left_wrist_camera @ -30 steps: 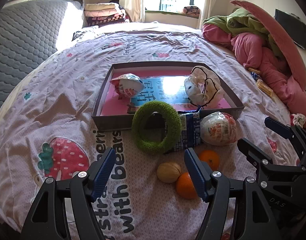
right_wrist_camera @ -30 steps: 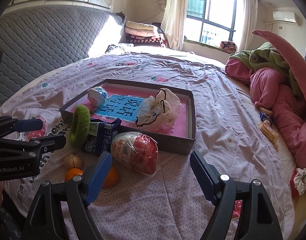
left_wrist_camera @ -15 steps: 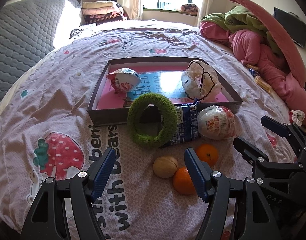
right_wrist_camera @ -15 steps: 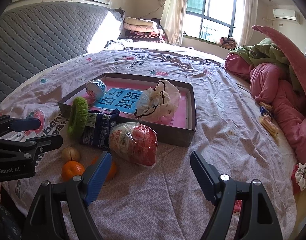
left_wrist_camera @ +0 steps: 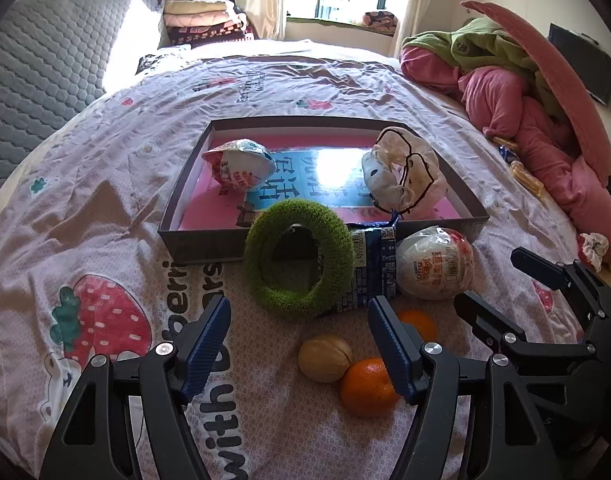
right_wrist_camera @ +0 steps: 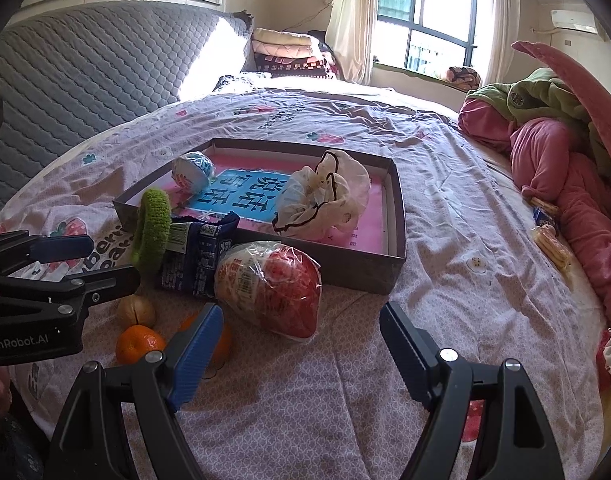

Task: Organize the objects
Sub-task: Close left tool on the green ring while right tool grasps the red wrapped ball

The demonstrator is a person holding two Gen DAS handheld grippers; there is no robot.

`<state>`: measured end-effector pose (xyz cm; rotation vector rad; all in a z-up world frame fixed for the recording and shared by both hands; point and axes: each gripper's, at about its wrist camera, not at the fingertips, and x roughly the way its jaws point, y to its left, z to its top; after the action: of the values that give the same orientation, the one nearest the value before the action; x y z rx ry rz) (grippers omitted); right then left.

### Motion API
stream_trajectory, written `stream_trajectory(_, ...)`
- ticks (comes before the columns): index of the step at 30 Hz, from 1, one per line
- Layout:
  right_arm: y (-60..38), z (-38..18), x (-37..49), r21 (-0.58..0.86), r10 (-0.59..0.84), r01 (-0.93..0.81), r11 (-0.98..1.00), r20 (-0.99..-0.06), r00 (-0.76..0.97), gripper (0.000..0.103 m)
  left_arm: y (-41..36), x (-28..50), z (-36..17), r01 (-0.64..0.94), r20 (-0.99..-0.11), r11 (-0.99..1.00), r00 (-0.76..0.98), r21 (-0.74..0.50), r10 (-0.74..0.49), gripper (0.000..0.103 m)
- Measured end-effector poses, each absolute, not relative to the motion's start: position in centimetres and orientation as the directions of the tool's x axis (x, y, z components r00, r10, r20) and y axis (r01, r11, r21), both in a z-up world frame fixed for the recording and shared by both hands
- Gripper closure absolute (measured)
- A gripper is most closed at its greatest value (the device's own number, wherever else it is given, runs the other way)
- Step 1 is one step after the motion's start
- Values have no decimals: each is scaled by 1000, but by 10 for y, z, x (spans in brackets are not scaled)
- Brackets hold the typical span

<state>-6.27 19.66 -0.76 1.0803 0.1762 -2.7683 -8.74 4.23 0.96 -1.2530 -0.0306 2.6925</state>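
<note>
Left wrist view: you are holding your left tool wide and empty over the bedsheet, facing a fuzzy green ring leaning against the shallow cardboard tray; your right tool is gaping too, empty, near a crinkly wrapped bun.

R gripper jaws wide apart, nothing btwn, over bed. Red-white packet just ahead, against grey tray front wall. Blue packet w/ green ring left of it. L gripper at left, also spread
</note>
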Motion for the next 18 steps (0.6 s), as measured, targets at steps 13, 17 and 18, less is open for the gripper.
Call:
stream_trajectory(13, 196, -12, -73, -28, -131, 207, -978, -690, -712, 23, 46, -103, 2, -129, -759, -985, -629, -110, 167, 31)
stream_trajectory(17, 195, -13, -79, -13, -144, 212, -977, -694, -706, 23, 44, -107, 0, -125, -756, -984, -630, -127, 177, 31)
stream_trajectory(18, 195, -13, -80, -11, -147, 214, -977, -695, -704, 23, 44, -108, 0, -124, -755, -983, -630, -133, 182, 31)
